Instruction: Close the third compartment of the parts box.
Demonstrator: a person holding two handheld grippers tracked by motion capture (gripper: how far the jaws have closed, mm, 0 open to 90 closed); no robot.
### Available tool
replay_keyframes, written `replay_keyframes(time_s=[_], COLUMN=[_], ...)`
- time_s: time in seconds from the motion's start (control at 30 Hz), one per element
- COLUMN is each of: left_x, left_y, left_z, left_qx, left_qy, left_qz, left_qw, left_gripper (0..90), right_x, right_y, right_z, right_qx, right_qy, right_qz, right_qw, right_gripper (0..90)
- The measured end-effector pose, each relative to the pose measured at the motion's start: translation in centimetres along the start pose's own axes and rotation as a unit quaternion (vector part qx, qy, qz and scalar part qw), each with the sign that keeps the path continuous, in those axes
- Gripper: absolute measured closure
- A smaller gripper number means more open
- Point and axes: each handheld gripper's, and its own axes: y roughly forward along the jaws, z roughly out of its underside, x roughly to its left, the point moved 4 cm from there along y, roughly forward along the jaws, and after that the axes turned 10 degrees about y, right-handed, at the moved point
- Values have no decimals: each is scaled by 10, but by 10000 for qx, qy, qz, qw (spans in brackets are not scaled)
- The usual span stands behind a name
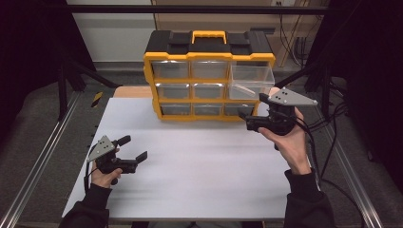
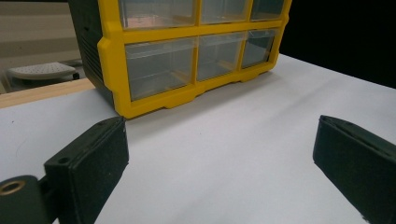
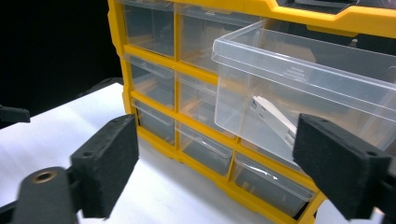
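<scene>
Here, in the high view, a yellow and black drawer cabinet (image 1: 209,76) stands at the far edge of the white table (image 1: 199,166), with wide bare tabletop between it and the person's side. One clear drawer (image 1: 251,81) at the cabinet's upper right is pulled out and overhangs the front. The right gripper (image 1: 250,111) is held just below and in front of that drawer, jaws spread, nothing between them. The left gripper (image 1: 135,148) rests low near the table's left edge, well apart from the cabinet, jaws also spread and holding nothing. Metal rails run along both sides of the table.

In the left gripper view, the left gripper (image 2: 219,154) has its two black pads wide apart over bare white table (image 2: 224,140). The cabinet (image 2: 187,60) stands ahead, its lower front corner near the left pad's tip in the picture but not touching it.

In the right gripper view, the right gripper (image 3: 215,163) has its pads standing apart with open room between them. The pulled-out drawer (image 3: 299,88) juts toward the camera above the right pad; a pale flat strip (image 3: 275,119) lies slanted inside it. The pads touch neither the drawer nor the cabinet (image 3: 154,70).
</scene>
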Motion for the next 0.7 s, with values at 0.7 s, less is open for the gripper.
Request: replay_keyframes(time_s=[0.7], left_x=[0], left_y=[-1], left_z=[-1], left_qx=[-14], left_qy=[13], left_qz=[-3], left_qw=[10000], left_gripper=[30], right_x=[-7], right_y=[9], right_z=[4], right_qx=[18], right_qy=[5], right_qz=[152], right_qw=[9999], right_gripper=[461])
